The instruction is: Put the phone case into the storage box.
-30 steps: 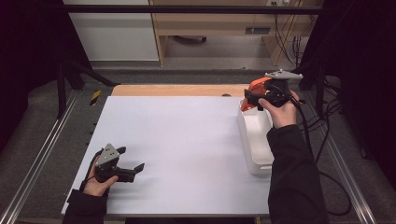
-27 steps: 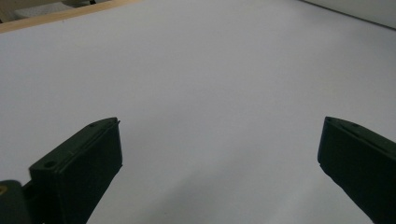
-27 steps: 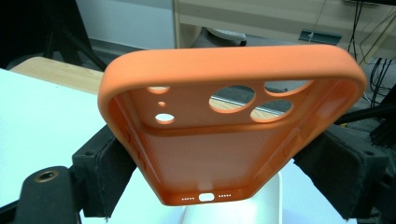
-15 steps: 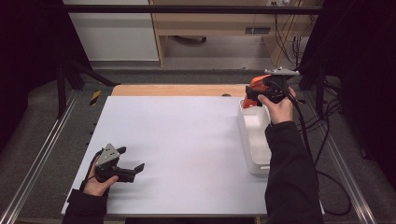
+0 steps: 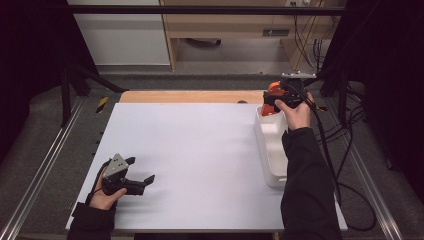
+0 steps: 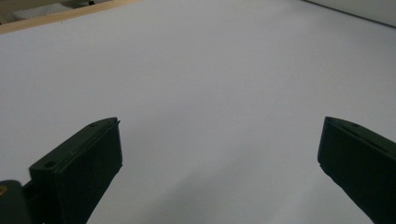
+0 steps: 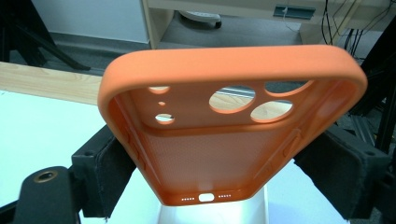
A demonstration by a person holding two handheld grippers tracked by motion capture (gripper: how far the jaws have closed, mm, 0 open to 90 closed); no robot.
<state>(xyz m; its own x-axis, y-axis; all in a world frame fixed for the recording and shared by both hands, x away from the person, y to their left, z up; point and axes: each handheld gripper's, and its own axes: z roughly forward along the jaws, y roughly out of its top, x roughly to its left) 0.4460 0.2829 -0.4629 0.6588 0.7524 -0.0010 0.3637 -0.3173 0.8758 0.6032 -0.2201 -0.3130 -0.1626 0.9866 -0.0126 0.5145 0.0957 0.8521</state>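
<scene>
Clamped by its long sides in the right hand-held gripper (image 7: 219, 186), soft orange silicone phone case (image 7: 233, 126) points lens-holes away, hollow side up. Left hand-held gripper (image 6: 219, 163) gapes wide, empty, over matte white desk (image 6: 210, 70).

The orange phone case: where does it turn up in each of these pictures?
High view: orange phone case at upper right, in the right tongs, above the white bin.
Right gripper view: centre, clamped by its sides.
Left gripper view: bare table.
Shared landmark: the table's wooden edge.

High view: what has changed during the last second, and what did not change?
The right hand-held gripper, shut on the orange phone case, moved slightly left and down over the white tray. The left hand-held gripper stayed open, resting on the table.
</scene>
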